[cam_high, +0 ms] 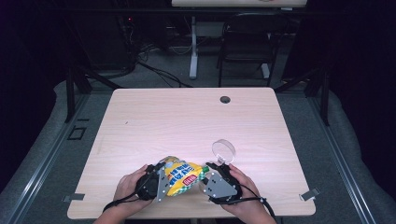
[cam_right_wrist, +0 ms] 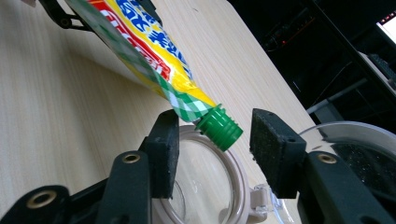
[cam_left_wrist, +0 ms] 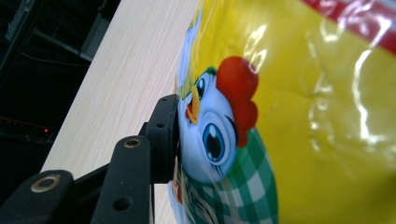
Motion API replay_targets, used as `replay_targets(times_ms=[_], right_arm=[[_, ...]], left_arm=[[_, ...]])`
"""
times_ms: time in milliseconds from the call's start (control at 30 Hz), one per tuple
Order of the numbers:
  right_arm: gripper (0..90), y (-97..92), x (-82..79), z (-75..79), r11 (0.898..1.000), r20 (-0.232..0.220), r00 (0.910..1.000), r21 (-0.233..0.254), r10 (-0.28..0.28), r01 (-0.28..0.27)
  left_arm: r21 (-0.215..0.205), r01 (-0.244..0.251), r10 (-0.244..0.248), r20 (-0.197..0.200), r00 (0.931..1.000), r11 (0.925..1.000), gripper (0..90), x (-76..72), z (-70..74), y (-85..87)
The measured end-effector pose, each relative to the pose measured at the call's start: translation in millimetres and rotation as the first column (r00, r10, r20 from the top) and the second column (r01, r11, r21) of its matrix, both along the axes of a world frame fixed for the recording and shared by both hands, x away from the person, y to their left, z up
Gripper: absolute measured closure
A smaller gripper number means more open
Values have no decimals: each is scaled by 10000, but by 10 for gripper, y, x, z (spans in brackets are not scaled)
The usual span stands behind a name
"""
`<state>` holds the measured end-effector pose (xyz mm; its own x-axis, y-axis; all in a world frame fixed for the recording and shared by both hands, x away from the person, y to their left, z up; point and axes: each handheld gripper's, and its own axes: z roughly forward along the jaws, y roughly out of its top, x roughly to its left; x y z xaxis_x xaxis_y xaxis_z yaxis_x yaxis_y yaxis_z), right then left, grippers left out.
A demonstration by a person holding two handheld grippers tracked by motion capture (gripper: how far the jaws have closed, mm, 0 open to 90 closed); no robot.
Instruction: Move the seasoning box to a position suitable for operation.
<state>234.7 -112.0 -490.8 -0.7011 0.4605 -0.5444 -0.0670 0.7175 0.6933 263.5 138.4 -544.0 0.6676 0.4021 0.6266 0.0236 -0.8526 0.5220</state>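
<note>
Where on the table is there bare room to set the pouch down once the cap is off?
Most of the table is bare: the whole far half up to the cable hole, and the left side beyond the left gripper. The near middle is crowded: the spouted pouch, its green cap between the right gripper jaws, and the clear lidded container.

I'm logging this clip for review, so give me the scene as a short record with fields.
held item: yellow pouch with a green cap, held above the table
left gripper: shut on the pouch body
right gripper: open, pads either side of the cap, not touching it
below the cap: clear container with hinged lid open
surface: light wooden table
</note>
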Motion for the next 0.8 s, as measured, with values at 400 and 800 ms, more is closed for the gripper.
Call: replay_targets(times_ms=[400,800], right_arm=[[548,45,-12,-20,9992,360,9991,-342,204,-191],[562,45,-3,-38,9990,453,9987,-396,225,-207]], left_arm=[[95,14,-15,31,10000,10000,573,2,13,-31],[135,-11,9,126,9999,9999,573,6,8,-47]])
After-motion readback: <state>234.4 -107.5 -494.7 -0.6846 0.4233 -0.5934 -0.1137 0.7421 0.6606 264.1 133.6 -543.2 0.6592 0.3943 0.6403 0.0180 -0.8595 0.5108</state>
